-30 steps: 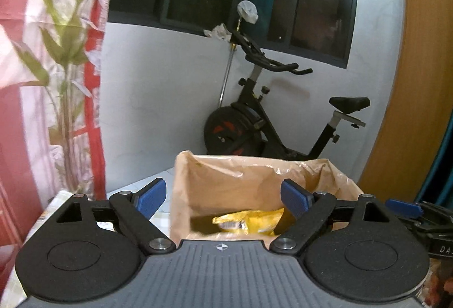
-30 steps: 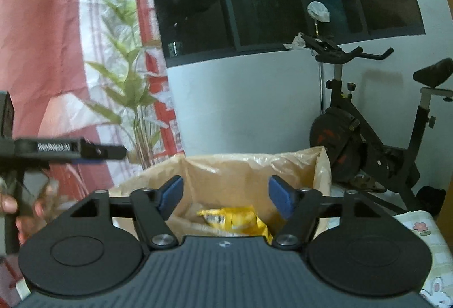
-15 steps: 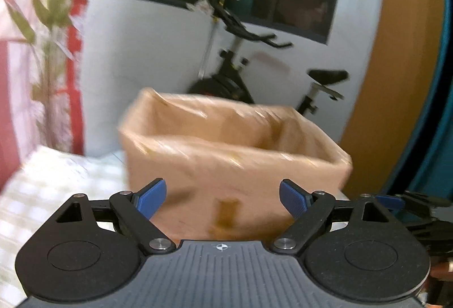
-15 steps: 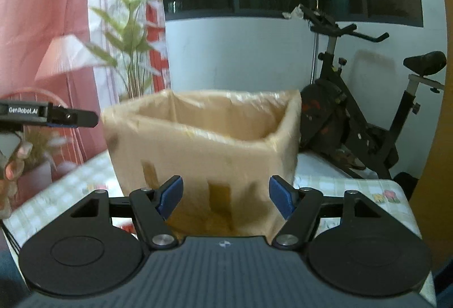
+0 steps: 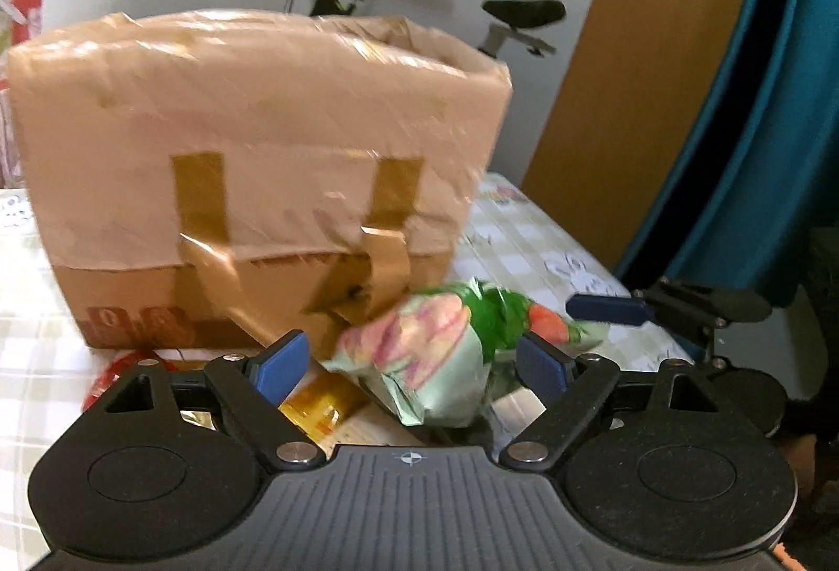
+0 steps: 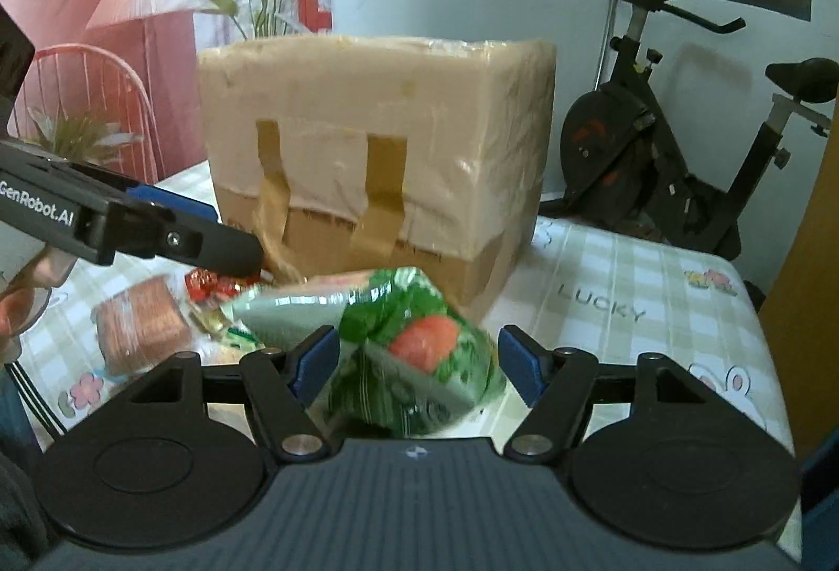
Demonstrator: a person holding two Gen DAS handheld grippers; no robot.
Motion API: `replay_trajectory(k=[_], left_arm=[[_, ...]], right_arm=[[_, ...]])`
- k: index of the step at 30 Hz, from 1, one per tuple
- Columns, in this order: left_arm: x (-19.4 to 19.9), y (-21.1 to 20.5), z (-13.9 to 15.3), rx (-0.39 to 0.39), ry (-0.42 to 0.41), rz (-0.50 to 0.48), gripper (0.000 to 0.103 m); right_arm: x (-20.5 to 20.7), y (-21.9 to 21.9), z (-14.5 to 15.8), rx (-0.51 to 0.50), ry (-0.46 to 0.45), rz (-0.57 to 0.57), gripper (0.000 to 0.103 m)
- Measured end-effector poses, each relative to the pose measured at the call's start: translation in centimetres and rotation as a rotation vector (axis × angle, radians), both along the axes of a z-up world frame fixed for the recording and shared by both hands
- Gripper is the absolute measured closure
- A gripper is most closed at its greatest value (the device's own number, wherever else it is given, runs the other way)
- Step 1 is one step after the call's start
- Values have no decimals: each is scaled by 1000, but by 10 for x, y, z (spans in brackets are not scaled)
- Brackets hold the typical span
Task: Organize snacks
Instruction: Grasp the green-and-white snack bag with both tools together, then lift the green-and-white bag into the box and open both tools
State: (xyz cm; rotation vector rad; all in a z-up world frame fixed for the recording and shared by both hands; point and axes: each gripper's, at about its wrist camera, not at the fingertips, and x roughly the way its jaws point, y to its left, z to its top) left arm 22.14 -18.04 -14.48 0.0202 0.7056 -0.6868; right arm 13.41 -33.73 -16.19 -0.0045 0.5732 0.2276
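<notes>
Risk: your right gripper (image 6: 417, 358) and left gripper (image 5: 411, 369), both spread and empty, may crush or tug the green snack bag (image 6: 398, 351) if they close together.

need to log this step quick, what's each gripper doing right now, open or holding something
Left gripper: open, holding nothing; the green snack bag lies between its jaws.
Right gripper: open, holding nothing; the same bag sits between its jaws, ungripped.
</notes>
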Motion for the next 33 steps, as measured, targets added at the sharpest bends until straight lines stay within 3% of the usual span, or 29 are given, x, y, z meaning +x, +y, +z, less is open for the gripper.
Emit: replay_trajectory(k=[10,11,12,14,15,18,25,33], left_arm=[[12,-28,-31,41,67,-10,19],[13,-28,-32,38,67,-13,26],[13,-29,-33,34,69,-24,43],[14,-29,-34,52,76,-44,57],[13,-30,-36,54,69,-42,59],[12,-21,-33,28,69,-26,63],[-7,-13,-8,1,24,-64,64],[-25,-4,19,-81,-32,-84,64]], right_arm=[[6,-15,-19,65,40,-67,33],[6,-16,-20,81,39,-71,33],[7,-18,-20,95,38,-73,33],[8,-19,-22,114,39,-80,36],[8,-19,-22,123,36,-75,46],[9,-17,-20,124,22,-63,58],[-6,-11,-2,126,-31,-50,62],[-33,-11,23,175,-59,-98,62]])
